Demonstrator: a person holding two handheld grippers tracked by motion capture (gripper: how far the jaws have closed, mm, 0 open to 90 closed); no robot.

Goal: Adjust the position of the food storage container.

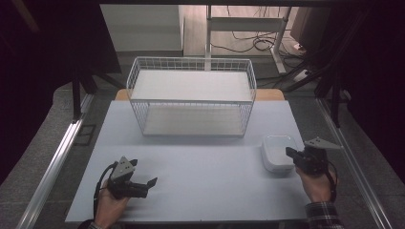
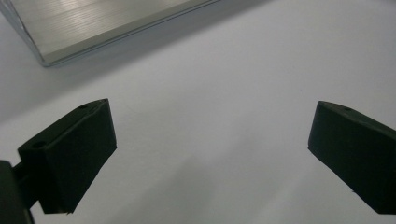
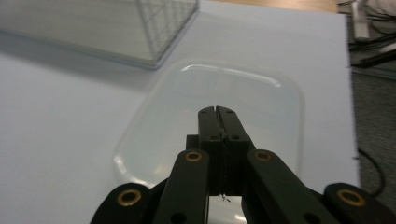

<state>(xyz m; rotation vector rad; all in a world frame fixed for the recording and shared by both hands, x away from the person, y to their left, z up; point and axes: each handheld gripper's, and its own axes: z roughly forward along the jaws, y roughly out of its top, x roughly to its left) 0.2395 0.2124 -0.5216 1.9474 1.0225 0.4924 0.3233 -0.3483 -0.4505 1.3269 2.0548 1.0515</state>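
A white, rounded rectangular container (image 1: 276, 152) with a translucent lid (image 3: 261, 107) lies on the right side of the white table board (image 1: 200, 181). My right gripper (image 1: 290, 152) is at its right edge, held in a hand with a plaid cuff. In the right gripper view its jaws (image 3: 218, 111) are pressed together over the lid with nothing visible between them; I cannot tell if they touch it. My left gripper (image 1: 143, 172) rests at the front left of the board, its jaws (image 2: 210, 140) wide apart over bare surface.
A white wire basket (image 1: 191, 95) stands at the back middle of the board, its corner (image 3: 168, 23) just beyond the container. Aluminium rails (image 2: 93, 28) run along both sides of the table. Cables lie on the floor behind.
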